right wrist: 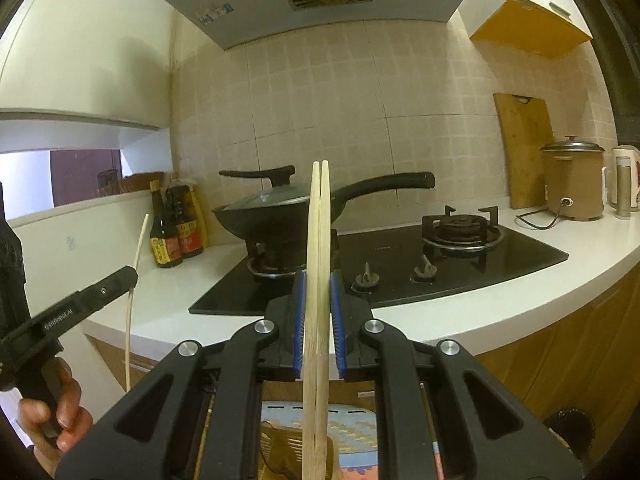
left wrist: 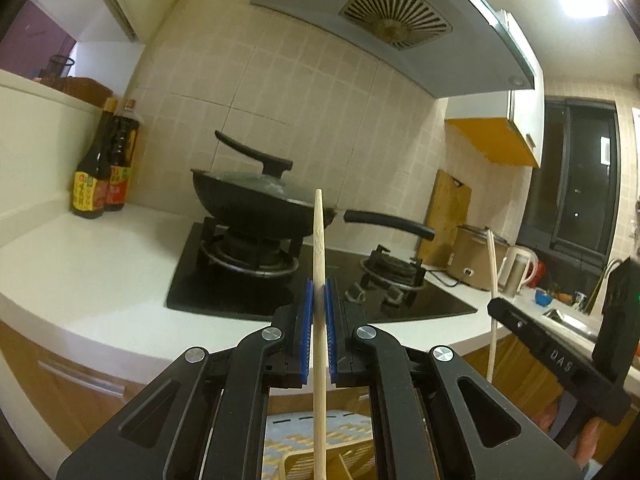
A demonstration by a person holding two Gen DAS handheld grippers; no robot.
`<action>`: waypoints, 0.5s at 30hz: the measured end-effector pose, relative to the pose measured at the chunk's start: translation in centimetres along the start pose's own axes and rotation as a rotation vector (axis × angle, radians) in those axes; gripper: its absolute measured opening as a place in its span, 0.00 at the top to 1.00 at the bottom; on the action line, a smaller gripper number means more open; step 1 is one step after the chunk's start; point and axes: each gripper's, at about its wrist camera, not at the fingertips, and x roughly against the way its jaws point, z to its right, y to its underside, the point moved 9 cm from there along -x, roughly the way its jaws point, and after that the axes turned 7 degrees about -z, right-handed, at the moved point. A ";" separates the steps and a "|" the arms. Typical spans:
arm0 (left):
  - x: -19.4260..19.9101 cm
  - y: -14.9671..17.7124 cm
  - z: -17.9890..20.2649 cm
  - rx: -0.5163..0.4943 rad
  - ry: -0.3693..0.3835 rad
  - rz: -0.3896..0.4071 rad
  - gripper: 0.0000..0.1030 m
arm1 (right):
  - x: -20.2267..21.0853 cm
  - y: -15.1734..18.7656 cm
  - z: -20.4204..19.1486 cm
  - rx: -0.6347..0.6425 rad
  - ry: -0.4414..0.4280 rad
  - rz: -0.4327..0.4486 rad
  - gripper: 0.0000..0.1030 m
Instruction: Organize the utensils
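Note:
My left gripper is shut on a single bamboo chopstick, which stands upright between the blue pads. My right gripper is shut on a pair of bamboo chopsticks, also upright and side by side. Both are held in front of the counter edge, before the stove. The right gripper and its chopsticks show at the right of the left wrist view. At the left of the right wrist view are the left gripper, its chopstick and a hand. Below the grippers lies a slotted basket on a patterned mat.
A lidded black wok sits on the left burner of a black gas hob set in a white counter. Sauce bottles stand in the left corner. A cutting board, rice cooker and kettle stand to the right.

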 end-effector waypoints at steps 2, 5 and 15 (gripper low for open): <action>-0.4 0.6 -0.1 -0.007 -0.010 -0.006 0.96 | -0.4 0.3 0.1 -0.005 -0.005 -0.003 0.91; -0.6 1.3 -0.3 -0.013 -0.017 -0.011 0.96 | -1.1 0.6 0.1 -0.013 -0.024 -0.012 0.91; 0.8 4.3 -1.1 -0.005 -0.002 -0.080 0.94 | 0.7 3.1 -0.2 -0.018 -0.092 -0.048 0.90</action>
